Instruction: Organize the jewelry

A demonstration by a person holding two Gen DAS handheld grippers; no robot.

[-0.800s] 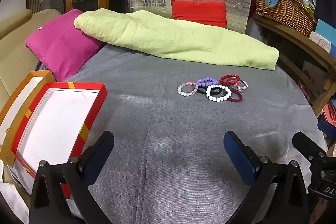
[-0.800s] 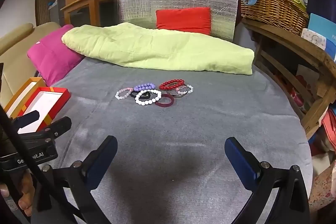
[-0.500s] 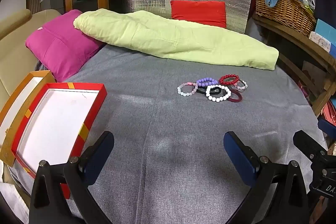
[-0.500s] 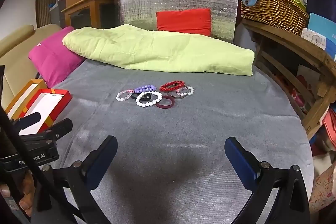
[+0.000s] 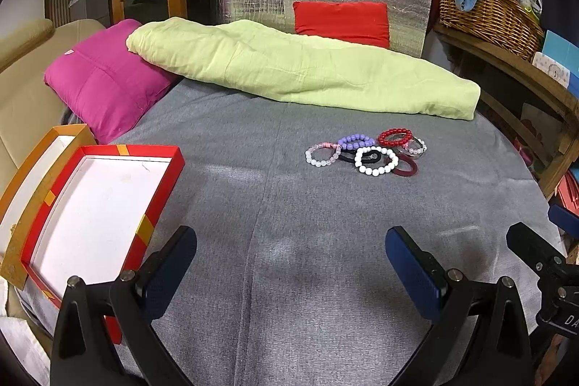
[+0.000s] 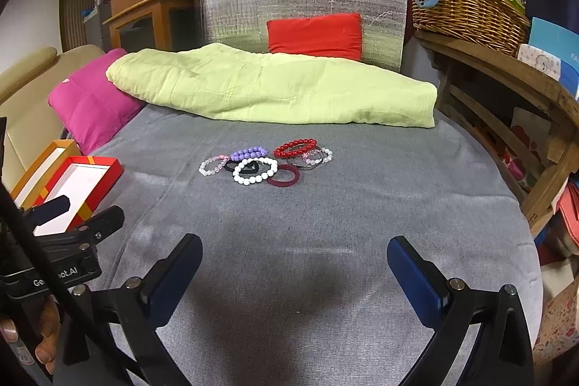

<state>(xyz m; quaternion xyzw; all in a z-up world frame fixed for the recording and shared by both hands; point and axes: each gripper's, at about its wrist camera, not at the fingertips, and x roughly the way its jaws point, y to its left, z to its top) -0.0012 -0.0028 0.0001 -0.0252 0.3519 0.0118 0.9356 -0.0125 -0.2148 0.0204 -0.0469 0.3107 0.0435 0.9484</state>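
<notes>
While both hand-held grippers, left (image 5: 289, 263) and right (image 6: 295, 263), hang spread wide and empty, the bracelets (image 6: 266, 163) lie clustered mid-bed, well apart from the red tray (image 5: 164, 201). Recommend descending on one outlying bracelet, avoiding overlapped neighbours.

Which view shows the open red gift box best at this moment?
The left wrist view: the red gift box sits close at the lower left, its white inside and most of its rim plain to see. In the right wrist view the box is smaller, at the left edge, partly covered by the left gripper.
</notes>
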